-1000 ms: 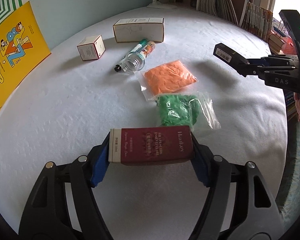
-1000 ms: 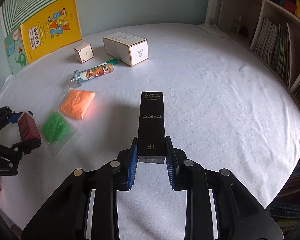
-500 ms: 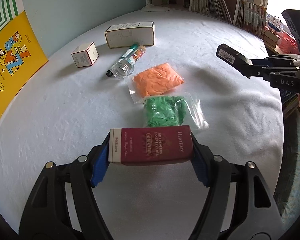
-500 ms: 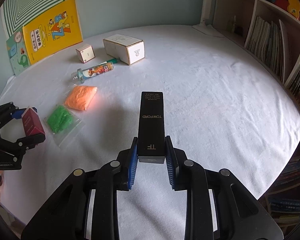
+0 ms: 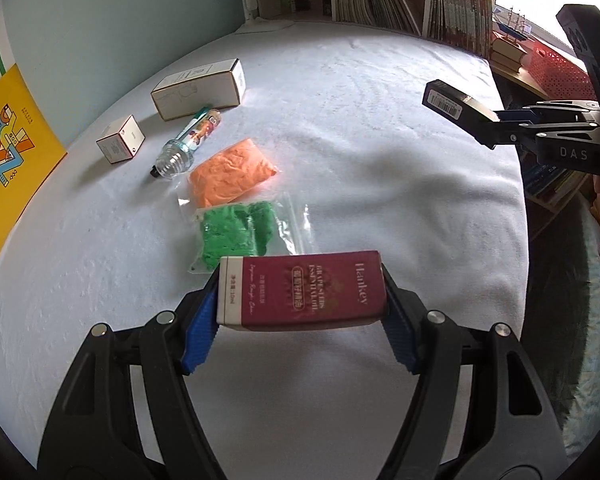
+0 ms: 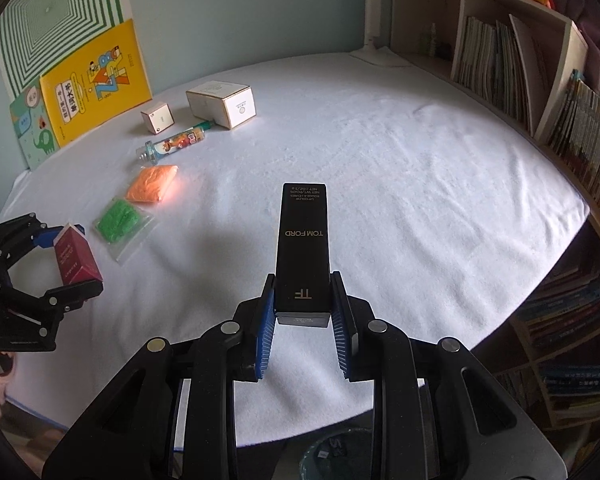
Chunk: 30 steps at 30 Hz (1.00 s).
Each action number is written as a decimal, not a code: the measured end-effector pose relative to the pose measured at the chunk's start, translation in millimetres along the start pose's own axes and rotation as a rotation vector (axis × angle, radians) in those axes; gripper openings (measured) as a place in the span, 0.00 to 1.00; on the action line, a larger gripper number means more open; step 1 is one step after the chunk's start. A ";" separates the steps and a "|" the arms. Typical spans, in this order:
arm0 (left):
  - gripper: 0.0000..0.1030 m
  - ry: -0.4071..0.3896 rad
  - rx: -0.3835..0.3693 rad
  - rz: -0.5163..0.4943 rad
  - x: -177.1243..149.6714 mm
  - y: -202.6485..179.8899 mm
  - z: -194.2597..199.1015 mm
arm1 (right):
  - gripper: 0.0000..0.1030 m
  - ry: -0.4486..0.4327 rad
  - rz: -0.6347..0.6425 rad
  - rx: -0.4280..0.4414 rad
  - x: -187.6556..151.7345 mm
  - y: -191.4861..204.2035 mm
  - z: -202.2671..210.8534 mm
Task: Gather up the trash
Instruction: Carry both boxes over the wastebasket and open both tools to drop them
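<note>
A white cloth-covered table [image 5: 380, 128] filled the room beside bookshelves [image 6: 500, 60]. Your left gripper [image 5: 300, 312] pinched the maroon box [image 5: 300, 286] crosswise between its jaws; your right gripper [image 6: 303, 312] clamped the black box [image 6: 303, 248], pointing straight ahead.

Dark red carton [image 5: 300, 286] showing a white end band; black box [image 6: 303, 248] carrying pale lettering. Orange bag [image 5: 232, 172] and green bag [image 5: 236, 232] lying on white cloth [image 5: 380, 120]. Yellow book [image 6: 96, 80] leaning beneath green-and-white striped poster [image 6: 56, 16].
</note>
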<state>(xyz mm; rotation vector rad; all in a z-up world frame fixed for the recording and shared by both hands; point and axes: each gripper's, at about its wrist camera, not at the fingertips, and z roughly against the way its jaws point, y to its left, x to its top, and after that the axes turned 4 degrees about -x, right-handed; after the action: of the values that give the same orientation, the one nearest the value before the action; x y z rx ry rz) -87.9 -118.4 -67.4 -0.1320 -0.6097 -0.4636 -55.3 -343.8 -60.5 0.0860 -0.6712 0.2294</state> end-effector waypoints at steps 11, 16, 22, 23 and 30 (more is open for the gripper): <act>0.66 -0.011 -0.048 -0.098 3.3 -57.3 3.0 | 0.26 -0.008 -0.073 -0.047 -49.1 -33.7 39.8; 0.66 -0.011 -0.075 -0.140 3.9 -83.8 2.5 | 0.26 -0.008 -0.115 -0.085 -76.5 -54.1 61.5; 0.66 -0.014 -0.103 -0.198 3.8 -122.2 4.7 | 0.26 -0.012 -0.173 -0.121 -111.6 -75.1 86.0; 0.66 -0.014 -0.107 -0.211 3.4 -129.1 4.9 | 0.26 -0.011 -0.182 -0.127 -118.4 -78.4 89.9; 0.66 -0.012 -0.139 -0.280 -0.4 -172.3 4.5 | 0.26 -0.010 -0.250 -0.168 -165.1 -99.6 116.1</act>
<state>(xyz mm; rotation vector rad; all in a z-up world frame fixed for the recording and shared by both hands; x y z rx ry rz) -169.2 -270.4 -66.5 -0.1823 -0.6100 -0.7772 -227.2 -488.4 -73.6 0.0092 -0.6808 -0.0678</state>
